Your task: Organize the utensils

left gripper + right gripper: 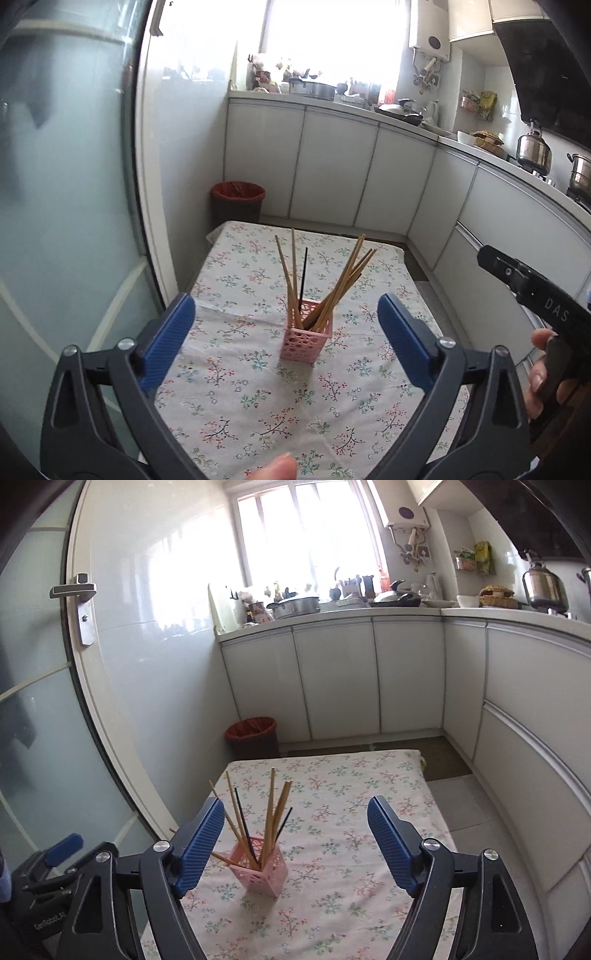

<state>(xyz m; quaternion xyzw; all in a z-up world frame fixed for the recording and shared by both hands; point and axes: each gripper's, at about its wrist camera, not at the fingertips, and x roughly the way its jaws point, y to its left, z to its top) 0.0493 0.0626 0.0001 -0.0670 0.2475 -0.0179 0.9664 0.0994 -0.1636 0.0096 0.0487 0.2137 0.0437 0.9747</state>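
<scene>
At the far left a frosted glass door [33, 716] with a metal handle [79, 602] closes the room; a red-lined bin [238, 203] stands on the floor beyond the table [236, 406], which wears a flowered cloth; white cabinets [340, 679] run behind and off to the right, under a cluttered counter with a steel kettle [545, 587].

The left gripper [286, 328] hangs above the near part of the table with its blue pads spread wide and nothing between them; the pink holder [308, 338] shows in the gap, but farther off and untouched. The right gripper [295, 843] is likewise wide apart and empty, the holder sitting low and left of its centre, clear of both pads.

The holder stands upright near the middle of the cloth, and the chopsticks [325, 280] are all inside it; most are pale wood, with at least one dark one among them. No loose utensil is visible on the cloth in either view, so the sorting looks finished or nearly so; at most a tidying of the bundle may remain.

The chopsticks stand roughly vertical, tips down in the holder and free ends up; they fan outward, one group leaning left and another leaning right, and one in the right wrist view juts out low to the left, almost level.
</scene>
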